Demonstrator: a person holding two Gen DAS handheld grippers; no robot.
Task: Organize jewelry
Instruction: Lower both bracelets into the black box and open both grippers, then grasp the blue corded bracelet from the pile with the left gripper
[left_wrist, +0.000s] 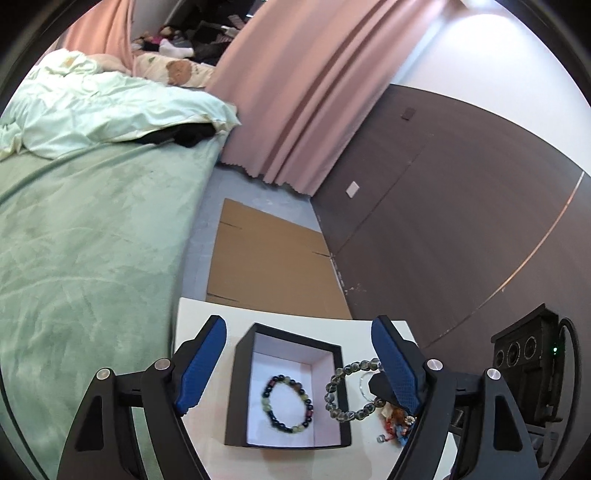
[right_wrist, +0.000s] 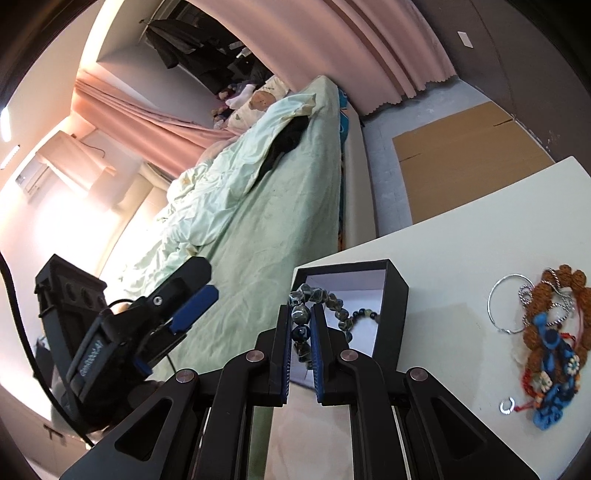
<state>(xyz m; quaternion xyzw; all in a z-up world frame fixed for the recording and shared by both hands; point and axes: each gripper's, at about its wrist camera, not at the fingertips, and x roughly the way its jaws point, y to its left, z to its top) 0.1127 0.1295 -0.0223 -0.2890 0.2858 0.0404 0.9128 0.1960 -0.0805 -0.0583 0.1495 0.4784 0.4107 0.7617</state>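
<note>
Nearest, the right gripper (right_wrist: 300, 334) was clamped on a grey-green glass bead bracelet (right_wrist: 303, 317), held at the edge of the open black cardboard box w/ white lining (right_wrist: 391, 295); the loop's long axis ran away from the camera, its far end drooping inside. Best move, probably: carry it over the centre and lower before releasing, clear of the dark multicolour bead bracelet (left_wrist: 289, 403) lying flat inside. Farther left, the left gripper (left_wrist: 295, 360) hung wide open, straddling the box, holding nothing.

The left gripper (left_wrist: 299, 363), its blue-padded jaws spread wide, hangs over an open black cardboard box with a white lining (left_wrist: 236, 387) on a white table (left_wrist: 199, 314). A dark beaded bracelet with pale green beads (left_wrist: 289, 403) lies inside. A grey glass-bead bracelet (left_wrist: 338, 387) drapes over the box's right rim.
</note>
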